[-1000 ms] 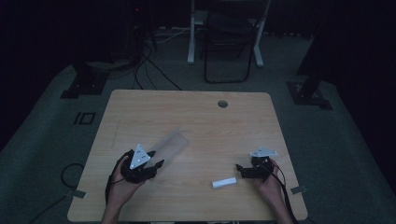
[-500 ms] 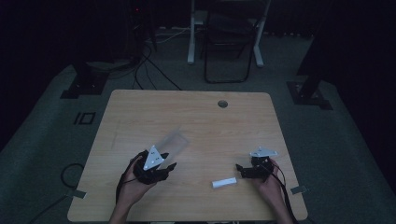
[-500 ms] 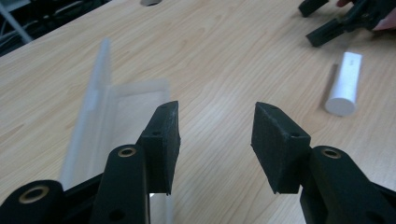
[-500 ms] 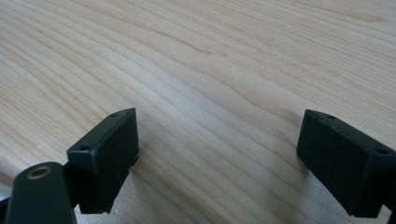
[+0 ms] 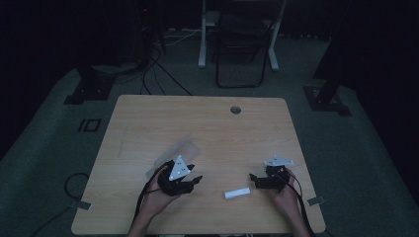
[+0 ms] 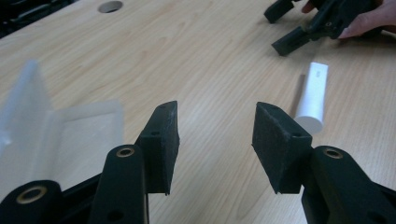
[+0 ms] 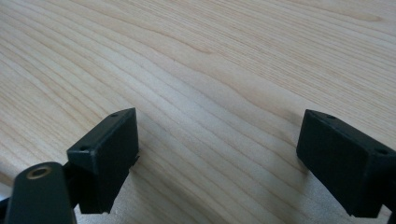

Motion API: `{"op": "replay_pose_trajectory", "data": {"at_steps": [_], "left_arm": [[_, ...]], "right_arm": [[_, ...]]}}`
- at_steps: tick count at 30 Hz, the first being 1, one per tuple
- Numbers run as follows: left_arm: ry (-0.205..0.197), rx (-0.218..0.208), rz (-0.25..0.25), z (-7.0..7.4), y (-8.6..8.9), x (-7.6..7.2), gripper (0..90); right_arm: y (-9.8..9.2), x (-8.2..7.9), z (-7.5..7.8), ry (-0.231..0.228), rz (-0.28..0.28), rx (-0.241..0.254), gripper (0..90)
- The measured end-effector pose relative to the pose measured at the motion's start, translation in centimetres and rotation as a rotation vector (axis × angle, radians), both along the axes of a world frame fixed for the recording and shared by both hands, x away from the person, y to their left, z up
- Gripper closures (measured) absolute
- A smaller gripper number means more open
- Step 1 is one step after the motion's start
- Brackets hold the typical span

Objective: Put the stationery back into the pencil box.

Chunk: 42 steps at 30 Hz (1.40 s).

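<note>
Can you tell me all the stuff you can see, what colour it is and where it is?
white cylinder: one, white, lying on the table between the two grippers
clear plastic case: one, see-through, open, beside the left gripper
table: one, light wood, with a round hole near its far edge
chair: one, dark, on the floor behind the table
cables: several, black, on the floor at far left
left gripper: one, black, jaws open, empty
right gripper: one, black, jaws open, empty
</note>
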<state>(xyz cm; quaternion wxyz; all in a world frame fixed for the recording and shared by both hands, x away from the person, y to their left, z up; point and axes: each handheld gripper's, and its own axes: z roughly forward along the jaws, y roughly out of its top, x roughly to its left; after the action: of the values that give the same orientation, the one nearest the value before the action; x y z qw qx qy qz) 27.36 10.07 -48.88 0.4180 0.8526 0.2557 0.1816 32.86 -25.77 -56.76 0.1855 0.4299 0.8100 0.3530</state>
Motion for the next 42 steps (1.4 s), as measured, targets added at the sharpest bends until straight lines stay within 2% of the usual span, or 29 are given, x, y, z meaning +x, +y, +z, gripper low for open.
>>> {"op": "replay_pose_trajectory", "data": {"at_steps": [5,10,13,20,21,22,26,32,34,38,40,42], "left_arm": [[0.019,0.005,-0.021,-0.6,-1.6,0.3,51.1],[0.041,0.018,-0.066,-1.3,-3.6,0.3,51.1],[0.051,0.021,-0.081,-1.6,-4.3,0.3,51.2],[0.087,0.036,-0.163,-2.9,-7.0,0.3,51.9],[0.087,0.036,-0.163,-2.9,-7.0,0.3,52.0],[0.089,0.055,-0.179,-3.3,-7.9,0.4,52.0],[0.091,0.083,-0.203,-4.0,-9.3,0.5,51.9],[0.101,0.078,-0.229,-4.4,-10.4,0.6,52.2],[0.104,0.092,-0.239,-4.7,-11.2,0.7,52.8],[0.102,0.091,-0.251,-5.0,-12.0,0.5,55.1],[0.094,0.124,-0.258,-5.3,-12.9,0.6,56.3],[0.101,0.120,-0.255,-5.5,-13.2,0.8,57.4]], "right_arm": [[0.0,0.0,0.0,0.001,-0.001,0.000,12.8],[0.0,0.0,0.0,0.000,0.000,0.000,12.8],[0.0,0.0,0.0,0.000,0.000,0.000,12.7],[0.0,0.0,0.0,0.000,0.000,0.000,12.7],[0.0,0.0,0.0,0.000,0.000,0.000,12.7],[0.0,0.0,0.0,-0.001,0.001,0.000,12.7],[0.0,0.0,0.0,0.001,-0.001,0.001,12.8],[0.0,0.0,0.0,0.001,-0.001,0.002,12.8],[0.0,0.0,0.0,0.001,-0.002,0.002,12.8],[0.0,0.0,0.0,0.001,-0.001,0.001,12.8],[0.0,0.0,0.0,0.002,-0.002,0.002,12.8],[0.0,0.0,0.0,0.001,-0.002,0.002,12.8]]}}
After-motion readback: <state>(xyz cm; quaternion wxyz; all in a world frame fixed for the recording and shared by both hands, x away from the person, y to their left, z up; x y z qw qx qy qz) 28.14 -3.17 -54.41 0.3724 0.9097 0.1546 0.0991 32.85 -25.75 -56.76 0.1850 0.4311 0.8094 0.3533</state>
